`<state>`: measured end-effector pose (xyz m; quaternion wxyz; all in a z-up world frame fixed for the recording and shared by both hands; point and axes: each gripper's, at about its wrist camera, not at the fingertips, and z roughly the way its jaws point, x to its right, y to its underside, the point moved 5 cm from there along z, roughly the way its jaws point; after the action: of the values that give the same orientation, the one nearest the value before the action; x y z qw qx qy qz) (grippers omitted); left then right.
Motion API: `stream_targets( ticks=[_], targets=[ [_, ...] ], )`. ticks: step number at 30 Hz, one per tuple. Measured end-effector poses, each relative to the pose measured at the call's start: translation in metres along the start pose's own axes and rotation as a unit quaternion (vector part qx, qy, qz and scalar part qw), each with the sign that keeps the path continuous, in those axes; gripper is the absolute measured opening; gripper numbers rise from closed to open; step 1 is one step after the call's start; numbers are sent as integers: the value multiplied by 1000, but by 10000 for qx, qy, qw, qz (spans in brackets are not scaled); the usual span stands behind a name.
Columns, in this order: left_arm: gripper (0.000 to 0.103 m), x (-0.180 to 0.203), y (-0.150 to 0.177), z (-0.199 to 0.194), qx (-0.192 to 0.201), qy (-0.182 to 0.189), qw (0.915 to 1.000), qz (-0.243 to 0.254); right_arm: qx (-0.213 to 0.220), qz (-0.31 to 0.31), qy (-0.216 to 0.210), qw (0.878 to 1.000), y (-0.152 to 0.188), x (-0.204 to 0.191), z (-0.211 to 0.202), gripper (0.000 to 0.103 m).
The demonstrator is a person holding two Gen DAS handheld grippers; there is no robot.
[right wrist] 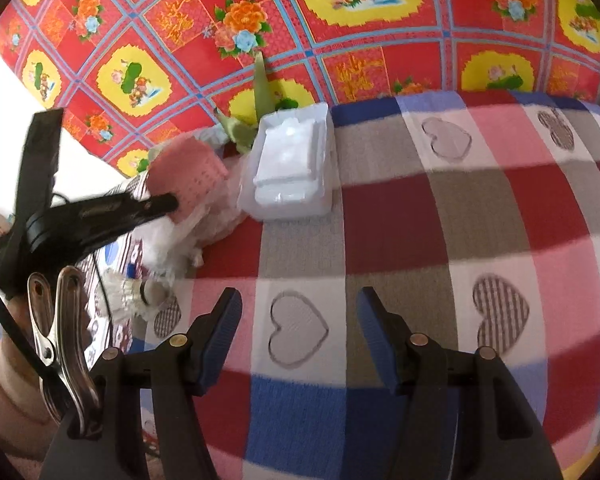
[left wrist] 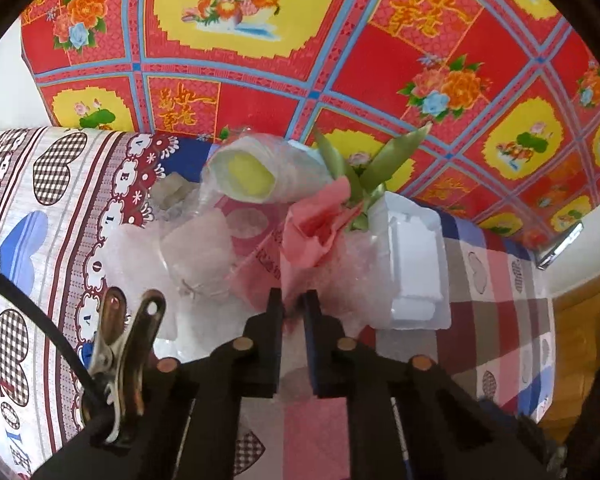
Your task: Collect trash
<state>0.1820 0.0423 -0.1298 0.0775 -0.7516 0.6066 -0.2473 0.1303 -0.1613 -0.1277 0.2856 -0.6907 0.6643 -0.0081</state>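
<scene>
Pads of the left gripper (left wrist: 293, 312) pinch shut on the pink paper (left wrist: 314, 224), light, soft and easily torn, best gripped at a bunched fold, within the trash heap on the checked table (right wrist: 480, 216) beside stiff, brittle white foam (right wrist: 290, 168), while the right gripper (right wrist: 298, 340) hovers spread wide, empty.

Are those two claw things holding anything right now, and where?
The left tool is shut on the pink paper, pinching its lower edge. The right tool is open and holds nothing.
</scene>
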Motion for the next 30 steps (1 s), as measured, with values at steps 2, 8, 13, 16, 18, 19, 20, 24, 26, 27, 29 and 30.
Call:
stream_targets(
  ticks=[2,8,13,16,18,19,20,24,26,27,29,30],
  targets=[
    [9,2,1,-3,14,59,10000,46,48,-52,-11,10000,-9,-1,5,61],
    [10,17,7,0,-19,37,9993,365,81,-130,2,9999,-40,0,33,61],
    [21,19,4,8,2,83,9996,273,20,-27,-80,10000,-57,5,50,61],
    [23,19,-1,15,29,54,9997,236,-33,106,-167,9998,-66,6,59,61],
    [23,20,-3,20,18,42,9998,209,-42,134,-206,9997,-71,4,65,61],
    [23,20,-5,22,10,55,9998,183,-48,122,-186,9997,-74,2,67,61],
    [23,20,-6,25,2,72,9999,135,-58,98,-158,9998,-76,1,70,61],
    [23,20,-11,34,16,142,9999,-3,-82,-22,-184,9998,-82,-7,73,61],
    [10,20,-11,36,-52,250,9997,-35,-44,-50,-184,9998,-84,-10,72,64],
    [9,20,-11,35,-58,316,9995,-55,-14,-45,-185,9998,-85,-12,72,66],
    [7,19,-11,28,23,332,9994,-40,27,-5,-236,9997,-88,-15,71,77],
    [7,18,-12,23,84,344,9994,-38,27,20,-262,9997,-89,-16,72,79]
  ],
)
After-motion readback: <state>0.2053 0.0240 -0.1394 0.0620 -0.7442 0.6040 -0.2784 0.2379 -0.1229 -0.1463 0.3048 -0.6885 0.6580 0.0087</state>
